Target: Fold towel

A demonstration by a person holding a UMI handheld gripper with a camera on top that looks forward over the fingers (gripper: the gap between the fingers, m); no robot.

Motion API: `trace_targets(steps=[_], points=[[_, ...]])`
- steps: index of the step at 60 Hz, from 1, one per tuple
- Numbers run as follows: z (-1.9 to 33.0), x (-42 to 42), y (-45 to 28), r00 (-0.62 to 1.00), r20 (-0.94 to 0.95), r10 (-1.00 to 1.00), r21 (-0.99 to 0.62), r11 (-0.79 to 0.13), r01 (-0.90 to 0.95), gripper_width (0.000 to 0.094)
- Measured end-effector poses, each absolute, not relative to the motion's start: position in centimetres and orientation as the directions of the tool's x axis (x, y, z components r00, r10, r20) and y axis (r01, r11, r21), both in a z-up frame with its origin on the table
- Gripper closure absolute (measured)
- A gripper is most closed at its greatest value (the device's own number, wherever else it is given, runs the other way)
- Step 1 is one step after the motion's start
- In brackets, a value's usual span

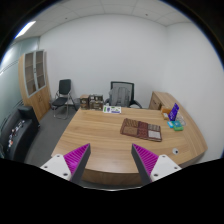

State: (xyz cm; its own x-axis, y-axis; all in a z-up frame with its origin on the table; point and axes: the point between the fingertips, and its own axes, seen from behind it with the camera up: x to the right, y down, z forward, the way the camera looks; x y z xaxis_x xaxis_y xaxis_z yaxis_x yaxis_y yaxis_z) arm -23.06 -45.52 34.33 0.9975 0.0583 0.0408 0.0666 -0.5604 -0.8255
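A dark brown checked towel [141, 129] lies flat on the wooden desk [100, 135], toward its right side, with a small white patch at its right edge. My gripper [112, 158] hangs above the desk's near edge, well short of the towel, which lies beyond the right finger. The fingers, with magenta pads [76, 157], are spread wide apart and hold nothing.
A blue and teal object [175, 118] stands at the desk's far right. Papers [111, 109] lie at the far edge. Office chairs [121, 94] stand behind the desk, a wooden cabinet [37, 85] on the left wall, a dark sofa [17, 128] at left.
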Motion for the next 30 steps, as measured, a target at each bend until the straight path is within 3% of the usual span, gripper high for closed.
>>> trace_targets(steps=[17,30], points=[[26.5,-18.6,-39.3,0.999,0.005,0.038,-0.756,-0.654,0.029,0.0075],[19.3,-14.9,-26.6,0.999,0.003,0.045,-0.77,-0.637,0.031,0.0078]])
